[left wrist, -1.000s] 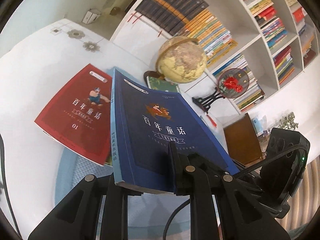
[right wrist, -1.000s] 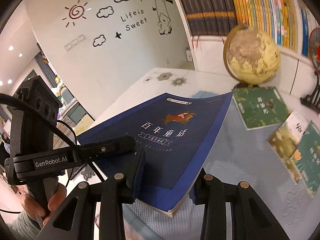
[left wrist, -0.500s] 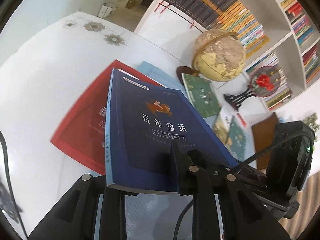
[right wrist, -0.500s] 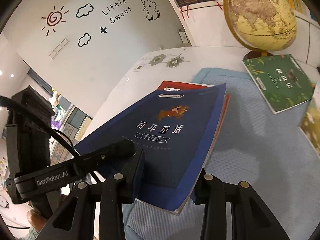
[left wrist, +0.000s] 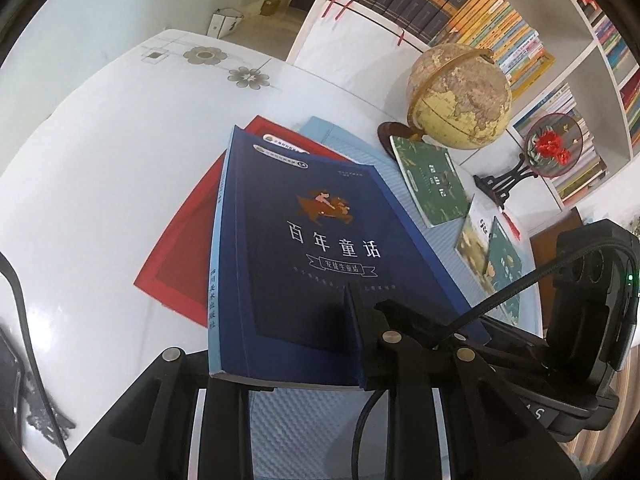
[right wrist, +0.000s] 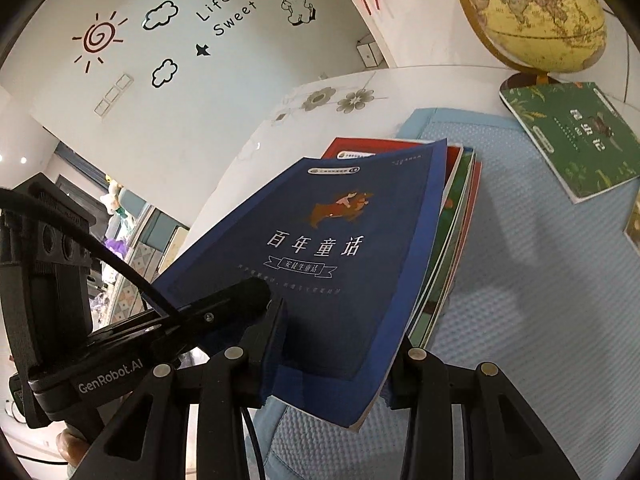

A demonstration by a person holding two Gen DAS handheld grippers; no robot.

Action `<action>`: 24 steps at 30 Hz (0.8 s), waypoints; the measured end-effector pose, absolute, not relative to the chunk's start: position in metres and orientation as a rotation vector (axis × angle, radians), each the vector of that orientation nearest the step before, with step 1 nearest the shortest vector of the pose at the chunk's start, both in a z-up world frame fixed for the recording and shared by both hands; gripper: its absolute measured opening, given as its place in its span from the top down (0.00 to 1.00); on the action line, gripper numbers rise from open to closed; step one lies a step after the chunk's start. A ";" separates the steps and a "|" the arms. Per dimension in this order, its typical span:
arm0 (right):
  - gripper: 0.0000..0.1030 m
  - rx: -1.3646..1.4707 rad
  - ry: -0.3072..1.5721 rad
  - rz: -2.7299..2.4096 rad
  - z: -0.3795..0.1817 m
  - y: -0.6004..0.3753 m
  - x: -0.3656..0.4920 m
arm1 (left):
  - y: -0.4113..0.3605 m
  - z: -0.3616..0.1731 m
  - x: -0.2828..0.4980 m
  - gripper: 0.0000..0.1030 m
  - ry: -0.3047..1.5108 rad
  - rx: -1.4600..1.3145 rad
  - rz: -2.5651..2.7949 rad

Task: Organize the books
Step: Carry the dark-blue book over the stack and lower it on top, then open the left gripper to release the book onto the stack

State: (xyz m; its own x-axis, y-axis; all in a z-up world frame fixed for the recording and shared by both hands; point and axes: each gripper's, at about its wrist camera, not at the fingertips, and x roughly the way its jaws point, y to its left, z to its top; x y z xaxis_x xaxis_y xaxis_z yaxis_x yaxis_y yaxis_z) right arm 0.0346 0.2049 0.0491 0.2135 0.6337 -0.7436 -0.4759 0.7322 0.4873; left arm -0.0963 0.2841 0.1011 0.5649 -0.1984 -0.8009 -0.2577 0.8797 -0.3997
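Both grippers, left [left wrist: 296, 364] and right [right wrist: 332, 364], clamp the navy storybook [left wrist: 316, 248] over the red book [left wrist: 188, 248]; the left's jaws were just easing open, contact seemingly intact.

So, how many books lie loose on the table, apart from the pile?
3: a green book beside the globe, then a yellowish book and a dark green book overlapping further right. More may be hidden past the frame's edge.

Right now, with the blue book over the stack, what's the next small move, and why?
Probably lower the near edge of the blue book flat. It lies over the red book, the right gripper clamps it, and the left gripper has just been opening its jaws with the book between them.
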 end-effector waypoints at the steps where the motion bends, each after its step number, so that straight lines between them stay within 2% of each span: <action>1: 0.64 0.168 1.117 0.775 0.048 0.205 0.034 | 0.285 0.100 -0.097 0.78 0.984 -0.516 0.038; 3: 0.64 0.175 1.125 0.775 0.046 0.206 0.033 | 0.285 0.099 -0.098 0.78 0.989 -0.517 0.040; 9: 0.63 0.182 1.144 0.755 0.037 0.213 0.028 | 0.294 0.088 -0.110 0.63 1.015 -0.554 0.079; 15: 0.63 0.132 1.126 0.719 0.028 0.221 0.015 | 0.313 0.075 -0.098 0.62 1.068 -0.552 0.126; 18: 0.63 0.122 1.147 0.702 0.020 0.222 0.011 | 0.316 0.069 -0.093 0.49 1.130 -0.482 0.181; 21: 0.63 0.118 1.158 0.696 0.015 0.216 0.006 | 0.319 0.057 -0.102 0.41 1.195 -0.486 0.208; 24: 0.63 0.128 1.162 0.695 0.014 0.203 0.004 | 0.321 0.049 -0.114 0.41 1.247 -0.434 0.297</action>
State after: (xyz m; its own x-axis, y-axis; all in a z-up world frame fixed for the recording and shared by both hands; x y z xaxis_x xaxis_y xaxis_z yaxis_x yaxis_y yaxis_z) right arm 0.0042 0.2031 0.0140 0.2163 0.5631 -0.7976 -0.4363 0.7865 0.4371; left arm -0.1145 0.3205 0.0489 0.2967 -0.0174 -0.9548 -0.4459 0.8816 -0.1546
